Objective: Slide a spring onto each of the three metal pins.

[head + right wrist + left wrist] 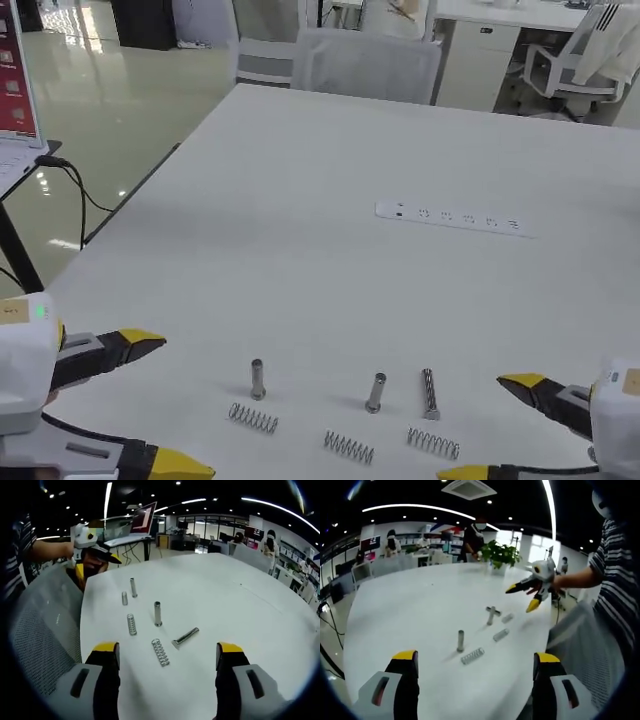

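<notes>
Your left gripper (168, 400) and right gripper (492, 428) hold their jaws wide apart, empty. Between them on the desk (350, 170), three springs (349, 447) lie beside three pins (376, 392); brush an upright pin and it may topple, or a spring rolls.

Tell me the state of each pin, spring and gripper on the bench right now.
left pin, upright, bare
middle pin, upright, bare
right pin, lying flat, bare
left spring, lying loose on the table
middle spring, lying loose
right spring, lying loose
left gripper, open, empty
right gripper, open, empty
</notes>
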The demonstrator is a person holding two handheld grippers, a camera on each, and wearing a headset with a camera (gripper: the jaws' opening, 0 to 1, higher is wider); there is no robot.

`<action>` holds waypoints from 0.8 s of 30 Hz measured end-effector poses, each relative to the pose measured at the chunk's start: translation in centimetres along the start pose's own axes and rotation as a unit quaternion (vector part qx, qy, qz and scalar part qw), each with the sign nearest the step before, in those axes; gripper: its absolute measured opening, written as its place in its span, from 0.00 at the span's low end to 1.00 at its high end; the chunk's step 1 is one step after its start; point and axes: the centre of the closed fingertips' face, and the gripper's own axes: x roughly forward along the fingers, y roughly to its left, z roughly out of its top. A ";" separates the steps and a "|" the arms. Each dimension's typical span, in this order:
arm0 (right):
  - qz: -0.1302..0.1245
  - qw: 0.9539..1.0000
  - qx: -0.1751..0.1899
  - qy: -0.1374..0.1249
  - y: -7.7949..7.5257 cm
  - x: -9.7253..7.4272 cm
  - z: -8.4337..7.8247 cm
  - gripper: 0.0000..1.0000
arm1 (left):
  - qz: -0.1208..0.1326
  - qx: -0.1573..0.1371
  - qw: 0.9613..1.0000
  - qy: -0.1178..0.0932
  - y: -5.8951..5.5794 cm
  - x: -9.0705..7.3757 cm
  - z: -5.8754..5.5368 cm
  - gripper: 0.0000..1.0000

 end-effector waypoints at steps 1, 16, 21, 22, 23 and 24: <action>-0.003 1.000 0.003 -0.005 -0.3 0.1 0.4 0.78 | 0.000 -0.001 1.000 0.000 0.0 0.0 0.0 0.92; -0.034 0.997 0.065 0.006 -3.3 2.2 2.3 0.48 | -0.001 0.003 1.000 -0.002 0.0 0.1 0.1 0.92; -0.052 0.993 0.099 0.032 -4.8 2.9 1.7 0.35 | 0.000 0.002 1.000 0.001 0.0 0.1 -0.1 0.92; -0.053 0.992 0.112 0.034 -5.0 3.0 1.7 0.33 | 0.000 0.002 1.000 0.001 0.0 0.1 -0.1 0.92; -0.053 0.991 0.117 0.034 -5.2 3.2 1.7 0.32 | -0.001 0.002 1.000 0.001 0.0 0.1 -0.1 0.92; -0.053 0.990 0.123 0.036 -5.2 3.3 1.7 0.30 | -0.001 0.001 1.000 0.001 0.0 0.1 -0.1 0.92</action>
